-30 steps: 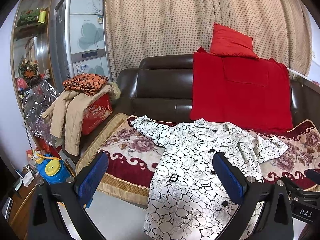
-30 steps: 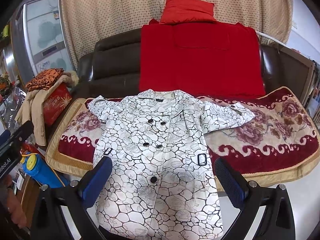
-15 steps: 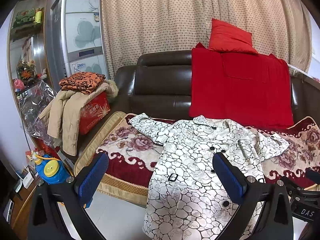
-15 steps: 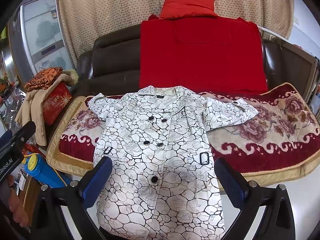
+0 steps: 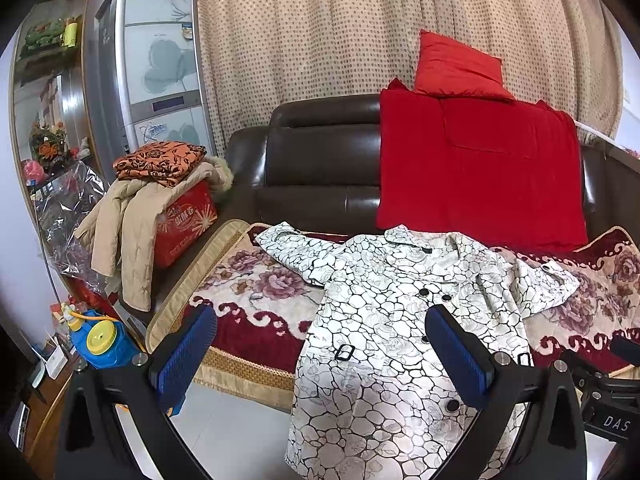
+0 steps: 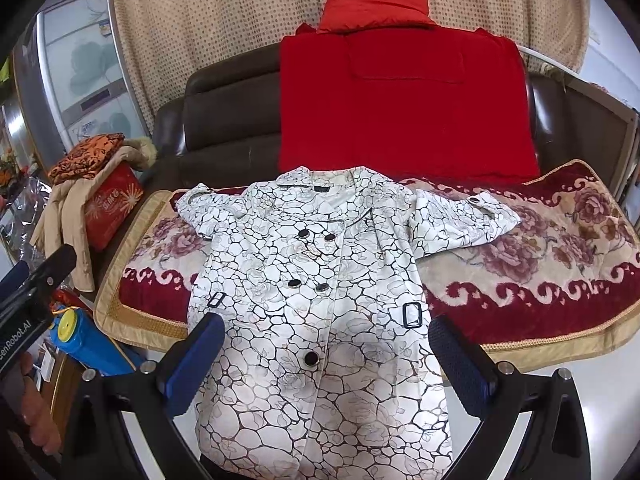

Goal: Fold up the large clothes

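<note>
Both pairs of blue fingers are spread wide and hold nothing: the left gripper [image 5: 320, 354] sits low in its picture, and the right gripper [image 6: 326, 354] sits low in its own. At the far left of the left view is a tall fridge [image 5: 148, 72], and under it a red box [image 5: 186, 222] with a tan jacket [image 5: 128, 216] and an orange cloth [image 5: 160, 162] piled on top. Low in that corner is a blue jug [image 5: 102, 344] with a yellow lid. In the middle is a dark brown sofa [image 5: 316, 168] with a flowery blanket [image 5: 256, 284] on the seat. The white coat [image 6: 316, 280] with black lines lies flat on that blanket, front side up and buttoned, in the middle of the right view. Its bottom part hangs down over the front edge of the seat. One sleeve [image 6: 200, 210] points left and the other sleeve [image 6: 468, 216] points right. Behind the coat, a red cover [image 6: 404, 100] hangs on the sofa back with a red pillow [image 6: 374, 0] on top. Folding has not begun, I think; the coat is only spread out. Next, each gripper likely needs to reach a sleeve, pinch it, and bring it over the chest.
</note>
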A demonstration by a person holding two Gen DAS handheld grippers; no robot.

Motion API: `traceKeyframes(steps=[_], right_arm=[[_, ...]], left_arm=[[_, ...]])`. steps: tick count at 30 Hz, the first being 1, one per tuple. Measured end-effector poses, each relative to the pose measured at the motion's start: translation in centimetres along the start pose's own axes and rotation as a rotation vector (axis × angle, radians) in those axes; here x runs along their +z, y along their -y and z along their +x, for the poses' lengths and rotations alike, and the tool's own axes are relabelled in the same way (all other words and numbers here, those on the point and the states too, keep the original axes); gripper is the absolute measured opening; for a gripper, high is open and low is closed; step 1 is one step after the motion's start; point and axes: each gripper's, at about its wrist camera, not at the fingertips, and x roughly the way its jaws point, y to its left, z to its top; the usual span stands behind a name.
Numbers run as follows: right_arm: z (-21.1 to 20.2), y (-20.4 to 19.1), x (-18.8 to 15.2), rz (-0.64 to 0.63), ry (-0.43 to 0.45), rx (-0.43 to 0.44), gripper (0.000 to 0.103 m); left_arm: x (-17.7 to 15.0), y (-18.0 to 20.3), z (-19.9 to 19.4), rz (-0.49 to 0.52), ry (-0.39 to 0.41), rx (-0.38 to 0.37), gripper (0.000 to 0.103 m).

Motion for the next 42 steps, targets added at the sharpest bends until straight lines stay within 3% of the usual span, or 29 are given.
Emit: traceKeyframes(steps=[23, 26, 28, 31, 34, 39, 42], right_arm=[[1.7, 1.1, 0.4, 0.026, -0.036, 0.023, 0.103], [2.6, 1.6, 0.5, 0.041, -0.062, 0.1, 0.103], [3.1, 2.4, 0.4, 0.065, -0.064, 0.154, 0.103], [4.8, 5.5, 0.4, 0.144, -0.089, 0.226, 0.103], [6.5, 9.2, 0.5, 0.21, -0.075, 0.172, 0.103], [11.0, 19.3, 1.7, 0.366, -0.012, 0.089, 0.103], [14.2, 25.7, 2.9, 0.496, 0.054, 0.068, 0.103]], left_arm=[[0.1, 1.5, 2.3, 0.03, -0.058, -0.018, 0.103], [-0.5, 1.8, 3.6, 0.01, -0.103, -0.059, 0.103], [-1.7, 2.3, 5.3, -0.012, -0.176, -0.138, 0.103], [-3.5, 3.6, 7.6, -0.021, -0.295, -0.232, 0.103], [-5.3, 5.1, 9.6, -0.011, -0.416, -0.297, 0.103], [-5.2, 6.2, 10.1, -0.027, -0.397, -0.389, 0.103], [-5.4, 7.6, 11.2, 0.023, -0.449, -0.414, 0.103]])
